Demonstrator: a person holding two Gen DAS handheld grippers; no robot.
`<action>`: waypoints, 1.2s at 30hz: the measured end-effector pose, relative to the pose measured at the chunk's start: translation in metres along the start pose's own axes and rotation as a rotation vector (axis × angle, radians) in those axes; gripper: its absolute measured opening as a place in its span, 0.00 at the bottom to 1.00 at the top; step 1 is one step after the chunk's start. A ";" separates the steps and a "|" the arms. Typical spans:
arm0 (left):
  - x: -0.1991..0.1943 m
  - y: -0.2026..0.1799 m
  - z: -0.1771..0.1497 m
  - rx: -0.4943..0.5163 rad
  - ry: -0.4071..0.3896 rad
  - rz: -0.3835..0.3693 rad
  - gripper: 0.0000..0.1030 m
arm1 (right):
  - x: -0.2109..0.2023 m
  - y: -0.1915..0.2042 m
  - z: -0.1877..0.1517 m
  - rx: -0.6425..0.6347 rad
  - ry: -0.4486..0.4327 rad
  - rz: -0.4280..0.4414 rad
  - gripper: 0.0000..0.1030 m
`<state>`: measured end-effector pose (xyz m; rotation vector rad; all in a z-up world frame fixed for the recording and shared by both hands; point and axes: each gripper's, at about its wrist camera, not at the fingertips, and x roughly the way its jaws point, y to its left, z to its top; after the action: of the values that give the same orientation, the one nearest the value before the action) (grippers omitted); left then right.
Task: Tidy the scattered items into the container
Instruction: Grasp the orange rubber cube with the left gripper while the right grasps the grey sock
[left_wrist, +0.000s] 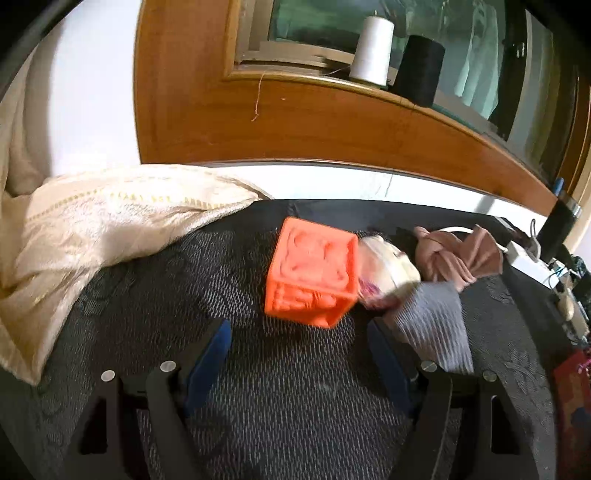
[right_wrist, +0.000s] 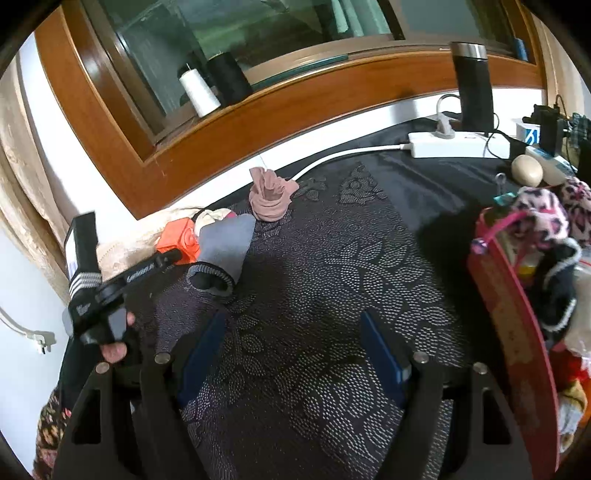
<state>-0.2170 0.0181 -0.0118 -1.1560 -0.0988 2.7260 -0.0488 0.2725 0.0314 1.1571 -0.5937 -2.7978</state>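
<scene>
Left wrist view: the left gripper (left_wrist: 299, 354) hangs with its jaws spread wide and nothing between them, low in the frame over the dark patterned cloth (left_wrist: 280, 398). Just above it, at centre, sits the orange block (left_wrist: 312, 271), one corner turned toward the camera. It looks like a light, slightly squashy embossed toy, with no long axis to speak of; I'd take it across two opposite flat faces. A grey sock (left_wrist: 434, 326) lies to its right, limp and soft, its length running from mid-frame down toward the lower right. Behind that is a knotted pink cloth (left_wrist: 458, 258).

Right wrist view: the right gripper (right_wrist: 293, 354) is likewise wide apart and empty, low centre. The sock (right_wrist: 225, 251) lies at centre left, cuff opening toward the camera, toe toward the block (right_wrist: 177, 240); pinching a bunched fold near the cuff seems safest. The pink cloth (right_wrist: 269, 197) stands upright above centre. The red container (right_wrist: 517, 328), already stuffed with fabrics, fills the right edge
</scene>
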 end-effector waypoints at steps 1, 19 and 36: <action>0.004 0.000 0.003 0.004 0.004 0.000 0.75 | 0.004 0.000 -0.001 -0.001 0.006 0.000 0.76; 0.017 0.024 0.029 -0.094 0.030 -0.136 0.56 | 0.063 0.027 0.020 -0.013 0.080 0.031 0.76; -0.010 0.032 0.039 -0.152 -0.033 -0.165 0.56 | 0.161 0.096 0.044 -0.145 0.195 -0.040 0.58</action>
<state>-0.2427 -0.0151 0.0178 -1.0865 -0.3937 2.6293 -0.2040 0.1666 -0.0119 1.4019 -0.3500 -2.6641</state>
